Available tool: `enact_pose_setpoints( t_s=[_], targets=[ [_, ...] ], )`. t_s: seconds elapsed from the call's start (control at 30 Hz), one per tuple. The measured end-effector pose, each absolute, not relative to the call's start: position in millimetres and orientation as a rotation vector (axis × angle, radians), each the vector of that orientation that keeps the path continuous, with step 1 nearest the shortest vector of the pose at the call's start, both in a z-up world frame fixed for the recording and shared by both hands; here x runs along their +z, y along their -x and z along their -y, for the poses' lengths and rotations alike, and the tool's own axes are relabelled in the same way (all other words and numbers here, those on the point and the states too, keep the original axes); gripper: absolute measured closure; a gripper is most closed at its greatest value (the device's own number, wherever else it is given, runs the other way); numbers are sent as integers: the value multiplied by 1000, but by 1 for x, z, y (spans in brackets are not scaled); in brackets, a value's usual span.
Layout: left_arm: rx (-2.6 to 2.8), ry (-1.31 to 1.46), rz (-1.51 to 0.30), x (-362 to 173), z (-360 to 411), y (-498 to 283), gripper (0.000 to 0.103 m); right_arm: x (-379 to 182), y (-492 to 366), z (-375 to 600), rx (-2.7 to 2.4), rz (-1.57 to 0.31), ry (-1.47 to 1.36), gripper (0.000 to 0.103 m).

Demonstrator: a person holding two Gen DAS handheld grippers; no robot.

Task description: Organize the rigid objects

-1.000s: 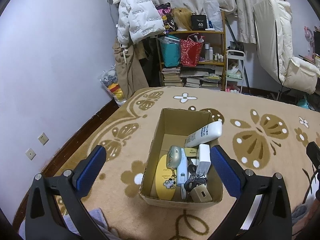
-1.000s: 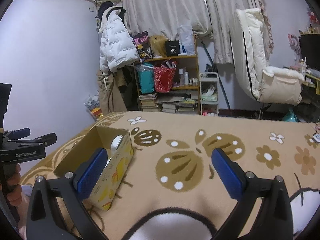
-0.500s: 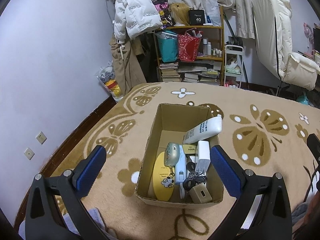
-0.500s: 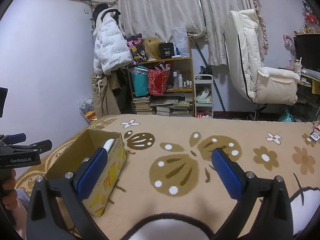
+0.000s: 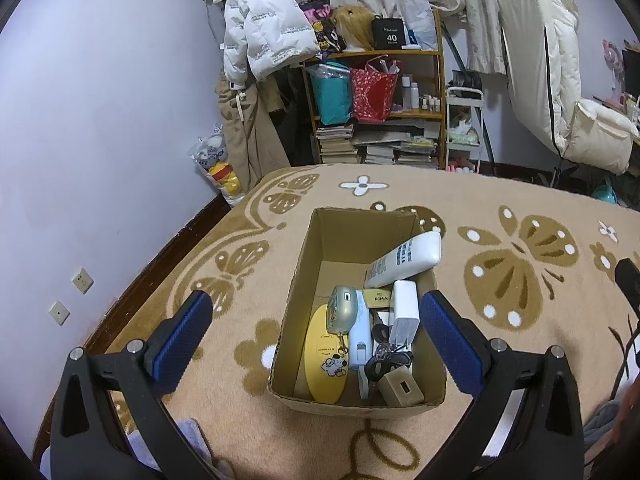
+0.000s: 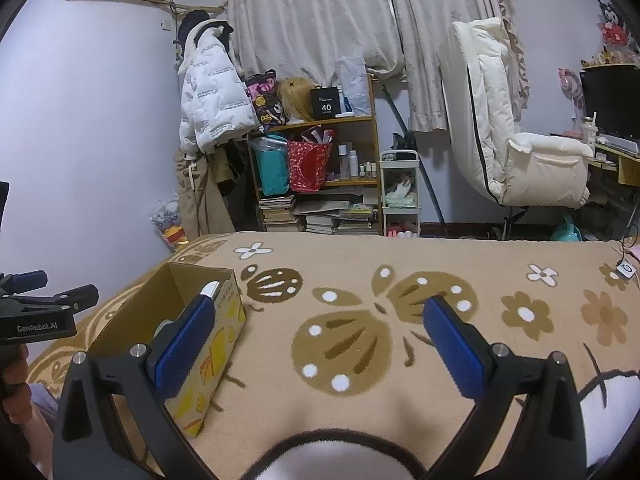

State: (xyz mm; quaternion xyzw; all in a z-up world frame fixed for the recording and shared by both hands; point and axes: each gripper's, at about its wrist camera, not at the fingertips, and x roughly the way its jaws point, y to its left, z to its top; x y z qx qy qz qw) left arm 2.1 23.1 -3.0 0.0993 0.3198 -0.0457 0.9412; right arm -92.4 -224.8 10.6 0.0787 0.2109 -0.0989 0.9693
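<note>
An open cardboard box [image 5: 312, 240] sits on the flower-patterned blanket [image 5: 520, 264]. Inside lie a white tube [image 5: 404, 258], a yellow oval case [image 5: 325, 354], a silver-green device [image 5: 342, 309], a white charger [image 5: 405, 310], a tan block [image 5: 400, 388] and dark keys [image 5: 386, 356]. My left gripper [image 5: 316, 334] hovers above the box's near end, open, nothing between its blue pads. In the right wrist view the same box [image 6: 188, 364] is at the lower left, and my right gripper [image 6: 320, 340] stands open over bare blanket to its right. The left gripper's body [image 6: 36, 312] shows at the left edge.
A shelf [image 5: 380, 108] stacked with books and bags stands beyond the bed, a white jacket [image 5: 260, 28] hanging to its left. A cream padded chair [image 6: 512, 140] is at the right. A small white gadget [image 6: 626, 271] lies near the blanket's right edge. The wall runs along the left.
Both views have tilted up and drawn back slightly, so the box sits lower and a bit farther in the frames. Both grippers stay open; the box contents have not moved.
</note>
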Motion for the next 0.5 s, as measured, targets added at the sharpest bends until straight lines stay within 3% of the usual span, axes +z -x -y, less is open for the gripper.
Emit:
enact_pose_setpoints(
  t_s=[0.5],
  targets=[
    [-71, -213, -648, 2, -27, -1, 0, 8, 93, 226, -196, -436, -159, 0]
  ],
)
